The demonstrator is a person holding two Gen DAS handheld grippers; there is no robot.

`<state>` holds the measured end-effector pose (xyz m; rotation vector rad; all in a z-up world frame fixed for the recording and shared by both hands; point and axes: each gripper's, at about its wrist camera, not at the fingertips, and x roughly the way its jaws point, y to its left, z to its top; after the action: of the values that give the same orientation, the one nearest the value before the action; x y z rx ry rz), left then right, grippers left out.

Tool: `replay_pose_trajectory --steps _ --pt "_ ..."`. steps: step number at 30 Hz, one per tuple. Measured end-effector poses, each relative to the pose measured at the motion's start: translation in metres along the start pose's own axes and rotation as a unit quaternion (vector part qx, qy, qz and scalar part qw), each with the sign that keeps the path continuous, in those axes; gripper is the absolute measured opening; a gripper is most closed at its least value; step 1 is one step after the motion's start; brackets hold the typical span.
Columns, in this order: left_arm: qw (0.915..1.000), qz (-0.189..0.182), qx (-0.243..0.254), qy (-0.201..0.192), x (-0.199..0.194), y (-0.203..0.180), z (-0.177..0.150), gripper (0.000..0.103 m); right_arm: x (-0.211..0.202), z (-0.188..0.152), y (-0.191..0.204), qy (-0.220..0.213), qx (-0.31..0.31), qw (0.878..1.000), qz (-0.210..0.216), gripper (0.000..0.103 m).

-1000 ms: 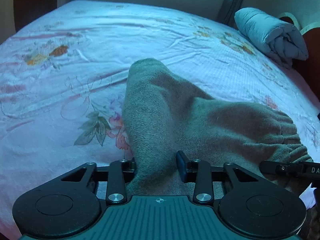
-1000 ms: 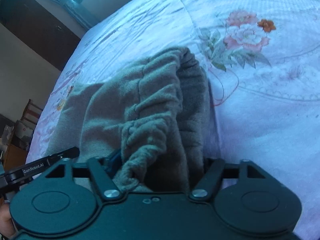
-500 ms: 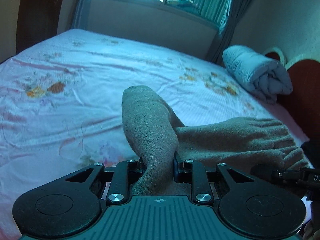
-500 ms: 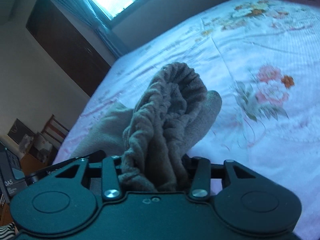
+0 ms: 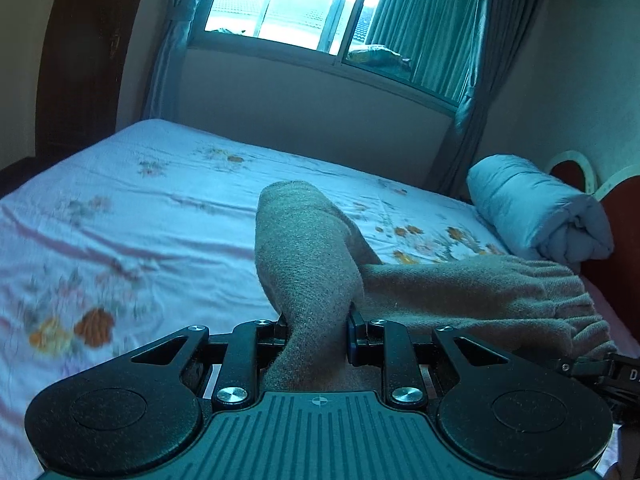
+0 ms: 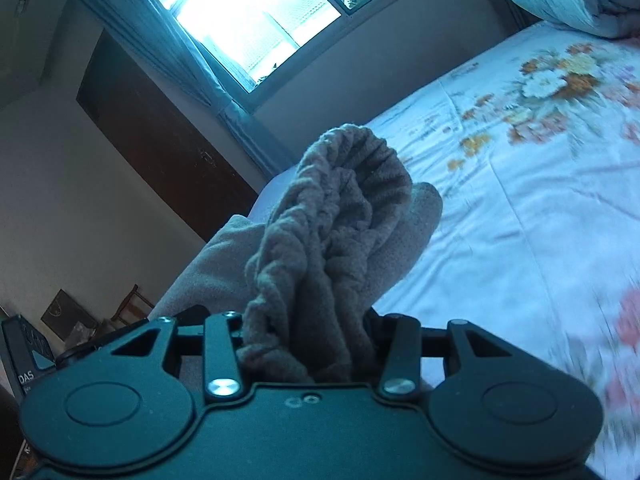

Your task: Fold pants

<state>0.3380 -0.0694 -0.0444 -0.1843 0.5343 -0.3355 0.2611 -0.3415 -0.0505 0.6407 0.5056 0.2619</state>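
The grey-brown fleece pants (image 5: pixel 308 264) are lifted off the bed. My left gripper (image 5: pixel 318 326) is shut on a bunched fold of them, which stands up between its jaws. The cloth stretches right to the gathered elastic waistband (image 5: pixel 560 304). My right gripper (image 6: pixel 308 340) is shut on that waistband (image 6: pixel 340 208), which bulges up in front of it. The right gripper's edge shows at the lower right of the left wrist view (image 5: pixel 616 372). The fingertips of both grippers are hidden by cloth.
The bed (image 5: pixel 140 200) has a white floral sheet. A rolled pale-blue duvet (image 5: pixel 536 212) lies at its far right by a red headboard (image 5: pixel 624 216). A window (image 5: pixel 340 12) with curtains is behind. A dark wardrobe (image 6: pixel 160 148) stands at the left.
Both grippers have risen and tilted up with the pants in them. The views now take in the window and walls. The left gripper's jaws have closed tighter on the cloth.
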Motion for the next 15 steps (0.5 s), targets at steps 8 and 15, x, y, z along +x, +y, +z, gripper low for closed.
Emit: replay_pose_trajectory --steps 8,15 --pt "0.9971 0.035 -0.025 0.063 0.135 0.037 -0.004 0.024 0.116 0.040 -0.036 0.026 -0.003 0.999 -0.031 0.035" --pt "0.9931 0.052 0.017 0.104 0.181 0.048 -0.039 0.031 0.174 0.008 -0.096 0.062 0.031 0.993 -0.092 0.041"
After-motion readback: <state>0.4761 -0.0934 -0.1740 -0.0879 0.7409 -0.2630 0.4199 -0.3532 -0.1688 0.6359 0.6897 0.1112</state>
